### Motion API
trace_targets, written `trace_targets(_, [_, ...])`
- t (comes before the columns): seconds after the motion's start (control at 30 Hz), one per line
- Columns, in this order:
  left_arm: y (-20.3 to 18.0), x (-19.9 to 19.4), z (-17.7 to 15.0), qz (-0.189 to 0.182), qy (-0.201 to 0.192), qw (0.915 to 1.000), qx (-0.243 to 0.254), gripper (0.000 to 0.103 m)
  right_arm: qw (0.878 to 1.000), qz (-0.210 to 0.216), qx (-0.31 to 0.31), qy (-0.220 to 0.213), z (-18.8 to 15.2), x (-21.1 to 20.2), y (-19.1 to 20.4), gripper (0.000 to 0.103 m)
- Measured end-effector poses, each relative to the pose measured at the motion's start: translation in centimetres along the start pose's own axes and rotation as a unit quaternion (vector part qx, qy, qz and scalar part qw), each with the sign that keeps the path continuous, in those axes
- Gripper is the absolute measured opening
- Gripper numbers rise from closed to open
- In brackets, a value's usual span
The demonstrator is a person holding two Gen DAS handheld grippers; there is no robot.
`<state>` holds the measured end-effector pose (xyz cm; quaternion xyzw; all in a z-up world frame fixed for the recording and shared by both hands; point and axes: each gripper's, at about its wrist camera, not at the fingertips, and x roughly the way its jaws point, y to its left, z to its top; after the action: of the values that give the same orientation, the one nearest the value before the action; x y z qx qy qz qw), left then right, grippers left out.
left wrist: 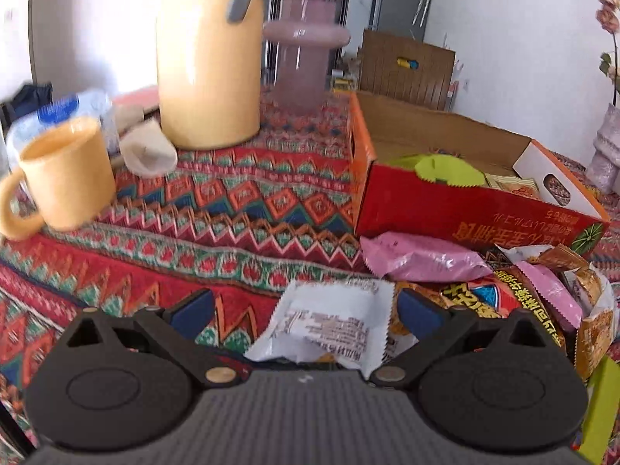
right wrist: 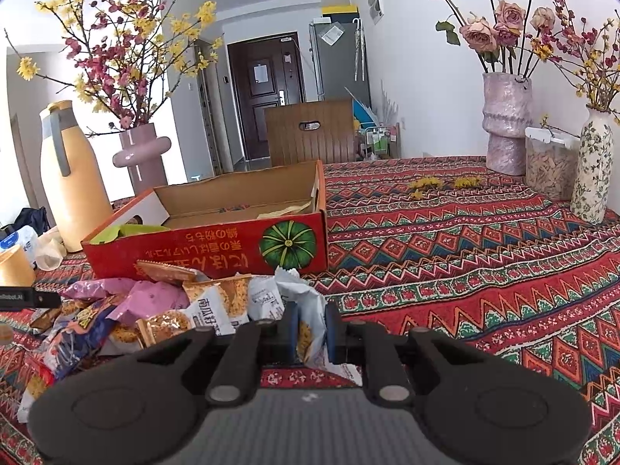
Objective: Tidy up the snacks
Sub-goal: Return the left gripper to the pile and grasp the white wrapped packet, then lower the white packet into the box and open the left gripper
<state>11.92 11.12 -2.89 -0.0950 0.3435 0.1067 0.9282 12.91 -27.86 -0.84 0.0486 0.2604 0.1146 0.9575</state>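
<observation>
Two tools are working: my right tool is pinching a crinkled white snack packet printed with golden bits, just before the red box; my left tool is gaping over a white wrapper on the bench.

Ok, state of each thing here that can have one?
Left gripper: open, white packet between its fingers.
Right gripper: shut on a snack packet.
Red box: open-topped, few packets inside.
Snack pile: loose on tablecloth.
Yellow mug: upright.

White walls, dark door
</observation>
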Motion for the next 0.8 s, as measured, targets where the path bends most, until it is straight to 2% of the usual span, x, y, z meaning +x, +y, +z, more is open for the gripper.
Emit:
trace_targets(0.03, [0.3,0.2,0.0,-0.009,0.007,0.9999,-0.007,0.093,1.0,0.0,0.0,0.0,-0.1,0.0,0.1,0.014])
trace_targets(0.17, [0.9,0.2,0.0,-0.051,0.017,0.9984,-0.021,0.062,1.0,0.0,0.001,0.001,-0.1,0.0,0.1,0.014])
trace_targets(0.2, [0.7,0.2,0.0,-0.052,0.016,0.9983,-0.02,0.058,1.0,0.0,0.001,0.001,-0.1,0.0,0.1,0.014])
trace_targets(0.4, [0.3,-0.7,-0.3,-0.043,-0.005,0.999,-0.007,0.051,1.0,0.002,0.0,0.004,-0.2,0.0,0.3,0.014])
trace_targets(0.53, [-0.2,-2.3,-0.6,-0.025,-0.04,0.9987,0.02,0.05,1.0,0.001,0.0,0.004,-0.2,-0.1,0.3,0.014])
trace_targets(0.67, [-1.1,-4.1,-0.7,-0.02,-0.078,0.9954,0.053,0.05,1.0,0.001,-0.001,0.003,-0.1,-0.2,0.4,0.014])
trace_targets(0.8, [-1.8,-5.5,-0.2,-0.023,-0.107,0.9921,0.062,0.05,1.0,0.004,-0.004,0.002,0.1,-0.1,0.7,0.014])
